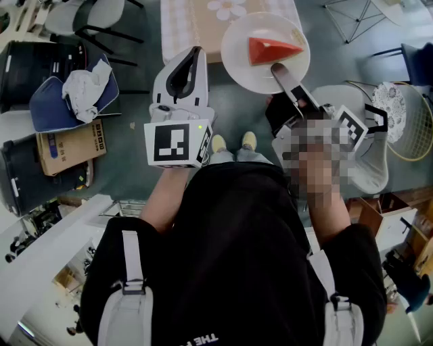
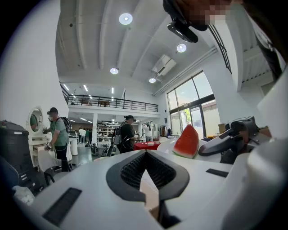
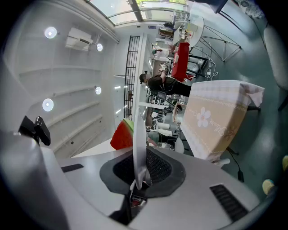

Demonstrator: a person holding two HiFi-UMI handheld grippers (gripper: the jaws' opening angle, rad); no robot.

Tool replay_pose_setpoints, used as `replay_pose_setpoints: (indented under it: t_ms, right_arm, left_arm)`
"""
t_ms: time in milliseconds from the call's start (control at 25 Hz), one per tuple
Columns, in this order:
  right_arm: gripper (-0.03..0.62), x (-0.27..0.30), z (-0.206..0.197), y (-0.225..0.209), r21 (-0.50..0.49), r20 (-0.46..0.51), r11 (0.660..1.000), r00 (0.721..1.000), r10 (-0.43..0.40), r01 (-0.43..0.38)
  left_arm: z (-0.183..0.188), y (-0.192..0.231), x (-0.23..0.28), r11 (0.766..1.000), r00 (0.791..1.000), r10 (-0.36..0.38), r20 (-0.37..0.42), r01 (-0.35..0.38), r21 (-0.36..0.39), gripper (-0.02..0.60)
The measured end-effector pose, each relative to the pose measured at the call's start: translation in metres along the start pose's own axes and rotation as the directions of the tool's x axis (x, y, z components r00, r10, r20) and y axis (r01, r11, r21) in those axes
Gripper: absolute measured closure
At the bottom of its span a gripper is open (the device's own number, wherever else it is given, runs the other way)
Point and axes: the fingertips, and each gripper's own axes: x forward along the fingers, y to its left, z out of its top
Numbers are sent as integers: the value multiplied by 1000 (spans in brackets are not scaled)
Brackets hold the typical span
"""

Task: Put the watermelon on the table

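Observation:
A red wedge of watermelon [image 1: 272, 50] with a green rind lies on a round white plate [image 1: 237, 61]. My right gripper [image 1: 279, 69] is shut on the plate's near rim and holds it in the air at the front edge of the table [image 1: 196, 27], which has a checked cloth with a flower print. In the right gripper view the plate [image 3: 139, 130] stands edge-on between the pads of the right gripper [image 3: 139, 179], with the watermelon [image 3: 122, 134] left of it. My left gripper [image 1: 191, 54] hangs beside the plate, shut and empty. It sees the watermelon [image 2: 186, 143] to its right.
A blue cushion with a crumpled white cloth [image 1: 74, 91] and a cardboard box [image 1: 71, 145] lie at the left. Chairs [image 1: 88, 17] stand at the back left and a white chair [image 1: 369, 162] at the right. People [image 2: 57, 134] stand far off in the hall.

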Motion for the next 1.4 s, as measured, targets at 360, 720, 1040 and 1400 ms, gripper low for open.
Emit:
replay_pose_setpoints:
  t_ms: [360, 720, 1040, 1400]
  right_arm:
    - [565, -5, 2, -5, -19, 15, 999, 1000, -27, 28]
    - [565, -11, -5, 6, -9, 51, 1000, 999, -10, 11]
    - [565, -6, -25, 16, -34, 60, 999, 998, -17, 19]
    - [565, 14, -55, 22, -67, 88, 997, 995, -36, 42]
  left_arm:
    - [-3, 1, -7, 1000, 1000, -13, 4, 13, -16, 574]
    - [2, 9, -26, 1000, 1000, -23, 19, 24, -18, 574]
    - [9, 25, -46, 999, 998, -43, 46, 44, -12, 574]
    - [-2, 59, -71, 997, 996, -68, 56, 70, -35, 574]
